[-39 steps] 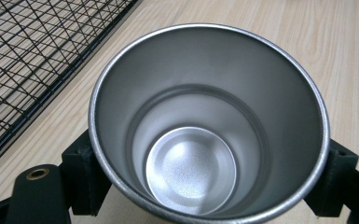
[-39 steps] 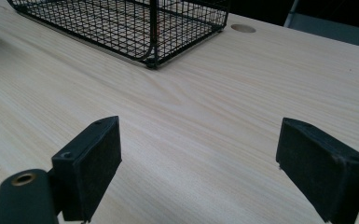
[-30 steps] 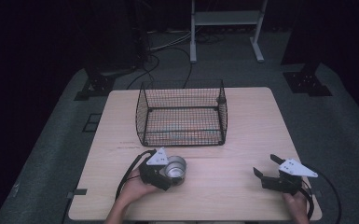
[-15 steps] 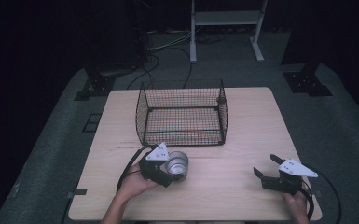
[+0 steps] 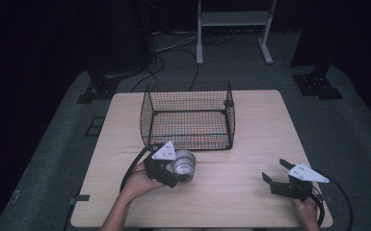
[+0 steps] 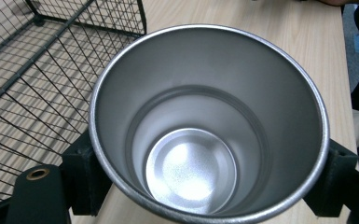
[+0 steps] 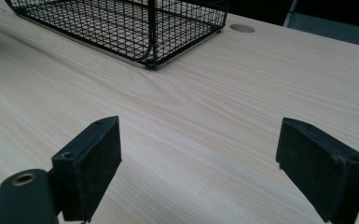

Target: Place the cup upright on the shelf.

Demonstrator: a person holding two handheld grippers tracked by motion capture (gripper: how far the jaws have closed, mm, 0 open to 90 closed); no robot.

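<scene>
Two grippers working | left gripper clamping steel cup just before wire basket | right gripper idling wide | risking rim catching cup, slipping.

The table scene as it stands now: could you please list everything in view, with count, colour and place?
cup: one, silver metal, empty, held above the table's near left part, just in front of the basket.
basket: one, black wire, empty, on the far middle of the table.
table: one, pale wood, centre of the high view.
stand: one, white frame, on the floor behind the table.
cables: several, dark and pale, on the grey floor behind the table.
left gripper: one, black with a grey plate, jaws closed on the cup.
right gripper: one, black with a grey plate, jaws wide apart and empty, near right part of the table.
hands: two, one on each gripper.
</scene>
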